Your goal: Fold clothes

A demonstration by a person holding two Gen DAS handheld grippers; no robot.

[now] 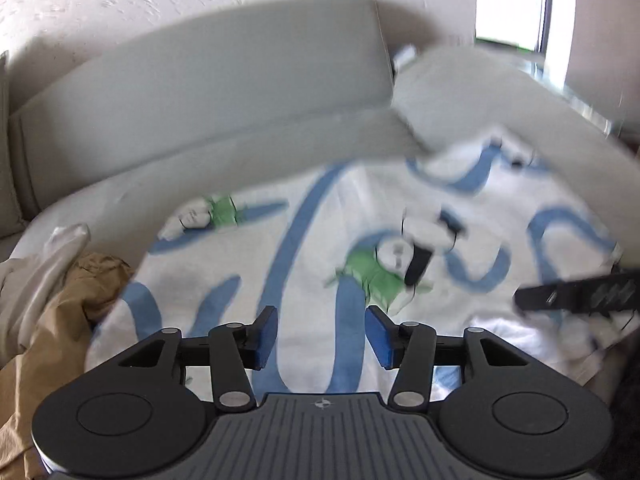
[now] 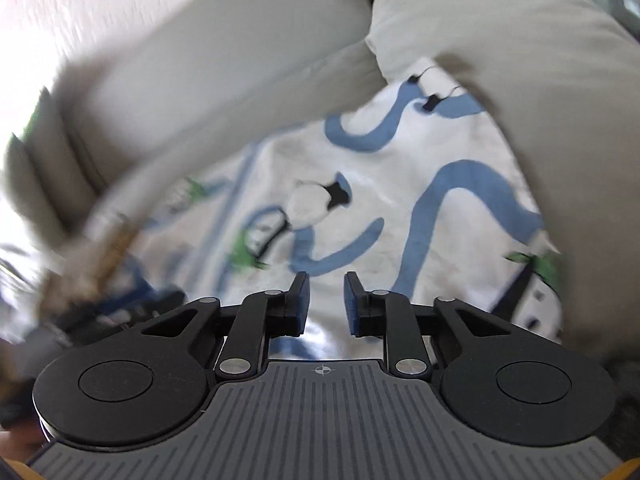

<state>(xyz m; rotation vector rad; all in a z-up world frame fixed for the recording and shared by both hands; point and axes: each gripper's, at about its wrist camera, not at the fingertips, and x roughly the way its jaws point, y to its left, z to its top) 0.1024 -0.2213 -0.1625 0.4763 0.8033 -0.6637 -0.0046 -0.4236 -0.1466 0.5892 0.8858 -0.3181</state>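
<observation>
Where cushions meet, printed garment — sofa

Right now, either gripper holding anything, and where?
Nothing held. Left gripper and right gripper are both open above the printed cloth.

I see the printed cloth spread on the sofa seat, its backrest behind. A heap of clothes lies left of it, a cushion at far right.
</observation>
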